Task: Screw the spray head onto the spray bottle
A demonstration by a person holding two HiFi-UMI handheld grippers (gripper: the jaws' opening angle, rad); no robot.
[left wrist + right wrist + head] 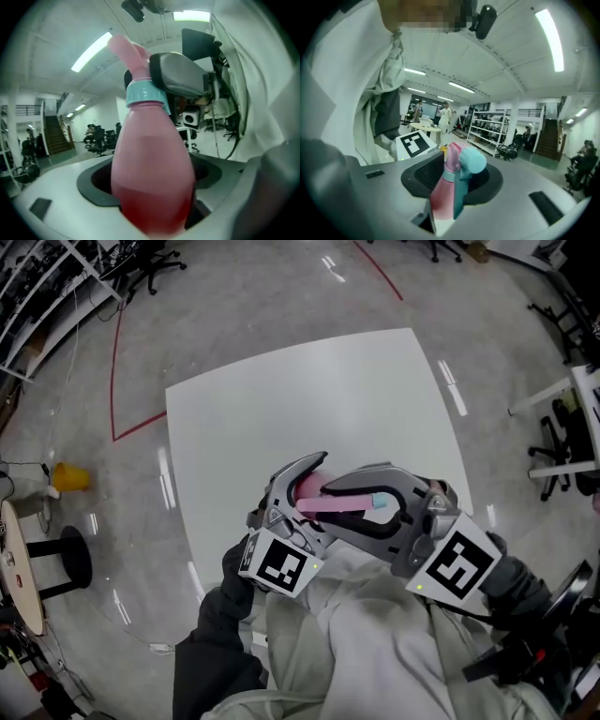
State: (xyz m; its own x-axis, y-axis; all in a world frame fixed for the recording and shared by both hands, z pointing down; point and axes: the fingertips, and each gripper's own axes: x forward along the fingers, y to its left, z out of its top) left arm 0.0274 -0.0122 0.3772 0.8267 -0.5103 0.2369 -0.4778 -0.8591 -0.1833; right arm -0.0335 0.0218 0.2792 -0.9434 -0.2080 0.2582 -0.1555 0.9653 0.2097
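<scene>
**Head on the neck, both grippers clamped: you are at the tightening step.**

Your left gripper (150, 190) stands wide and is closed on the body of the pink bottle (152, 150), held in the air above the white table (281, 399). Your right gripper (453, 187) is set much narrower and pinches the spray head (461, 161), with its pads pressed against the pink stem and the teal trigger. The teal collar (143, 93) sits on the bottle's neck, but no view shows how far the thread has gone. Judging by this, your next move is a twist. Keep the bottle fixed in the left, turn the head about the neck's axis with the right, then release, re-grip and repeat until the collar stops. Keep the head straight to the neck, since a tilt could cross the thread.
</scene>
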